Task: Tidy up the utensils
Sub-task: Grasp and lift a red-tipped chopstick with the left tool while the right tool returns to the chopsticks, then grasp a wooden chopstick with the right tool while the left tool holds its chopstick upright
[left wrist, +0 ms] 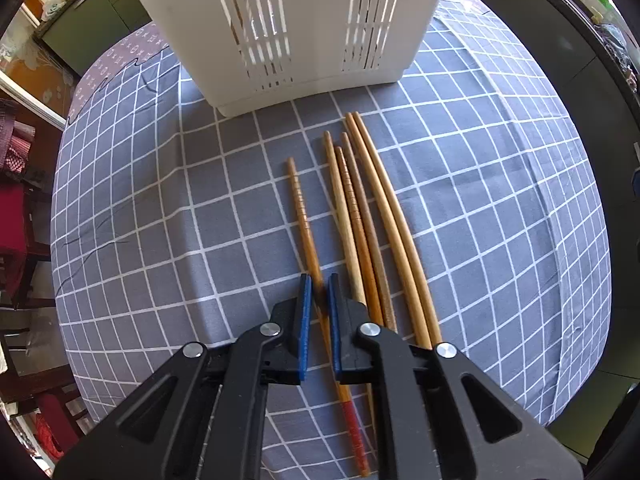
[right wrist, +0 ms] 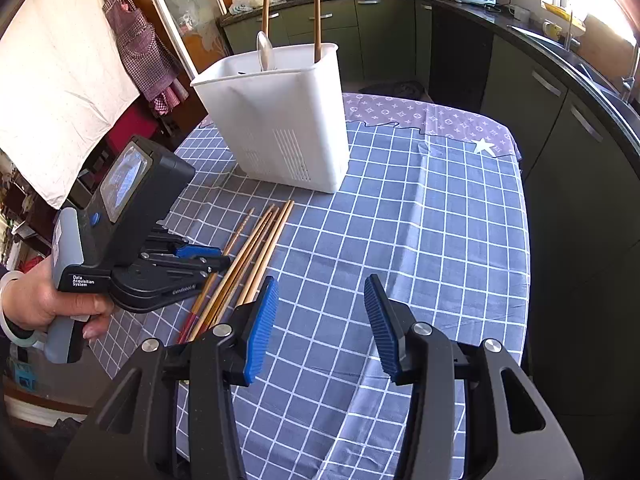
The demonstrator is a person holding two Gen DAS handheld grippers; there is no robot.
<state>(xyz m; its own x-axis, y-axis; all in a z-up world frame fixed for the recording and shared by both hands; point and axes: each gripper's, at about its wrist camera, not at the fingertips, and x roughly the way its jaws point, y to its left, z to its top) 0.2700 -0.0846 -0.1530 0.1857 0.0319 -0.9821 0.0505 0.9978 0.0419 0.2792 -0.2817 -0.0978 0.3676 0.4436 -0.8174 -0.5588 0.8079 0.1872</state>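
The left gripper (left wrist: 318, 290) is clamped on the red-tipped chopstick (left wrist: 301, 216) lying on the table (left wrist: 160, 208); next, lift it into the white holder (left wrist: 288, 20), while the right gripper (right wrist: 322, 312) hovers half-open, empty.

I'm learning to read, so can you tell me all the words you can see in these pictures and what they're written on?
"Data Acquisition System": white letters on the grey handle of the left hand-held gripper.
A second small print on that gripper's black base, too blurred to read.
The purple cloth at the table's far end has small printed signs, not words.
No words show on the white utensil holder or the chopsticks.
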